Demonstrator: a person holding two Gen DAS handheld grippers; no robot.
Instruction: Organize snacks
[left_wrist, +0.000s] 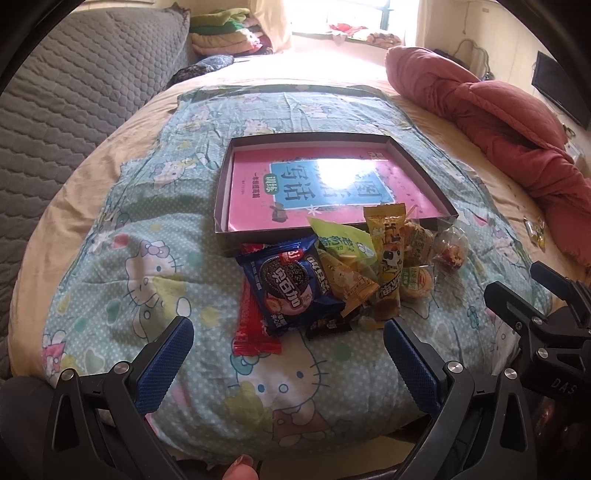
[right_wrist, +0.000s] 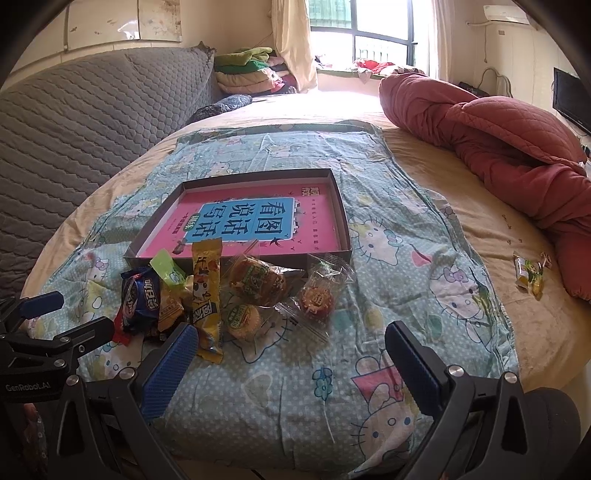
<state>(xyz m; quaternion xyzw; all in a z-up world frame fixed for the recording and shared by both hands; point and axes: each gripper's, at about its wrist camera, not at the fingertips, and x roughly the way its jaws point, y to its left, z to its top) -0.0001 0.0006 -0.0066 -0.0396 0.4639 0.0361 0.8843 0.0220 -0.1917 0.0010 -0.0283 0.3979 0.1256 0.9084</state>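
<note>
A heap of wrapped snacks lies on a pale blue cartoon-cat blanket (right_wrist: 388, 266) spread over a bed, just in front of the near edge of a shallow cardboard tray (right_wrist: 341, 206). The tray has low dark walls, and a glossy pink book (right_wrist: 258, 218) with a blue title panel lies flat inside it.

At the left of the heap is a shiny dark blue cookie packet (left_wrist: 291, 280), puffy and crinkled, lying on top of a narrow red wrapper (left_wrist: 251, 325). Beside it is a tall yellow sachet (right_wrist: 207, 291) with a cartoon figure, its top leaning on the tray's edge. A light green packet (left_wrist: 343, 240) and an orange-yellow triangular packet (left_wrist: 351, 284) overlap between them. To the right are round pastries in clear, crinkly film (right_wrist: 258, 280), one of them reddish (right_wrist: 316, 299) and slightly apart.

A few small wrapped sweets (right_wrist: 530, 271) lie well apart on the tan sheet, near a bunched, quilted red duvet (right_wrist: 517, 147). A grey quilted headboard (right_wrist: 92, 118) stands to the left.

The left gripper (left_wrist: 288, 332) hovers near the blue packet, fingers spread wide and holding nothing. The right gripper (right_wrist: 291, 339) hovers over the blanket in front of the pastries, likewise wide apart and empty. Both have ribbed blue pads (right_wrist: 170, 369) on black frames.
</note>
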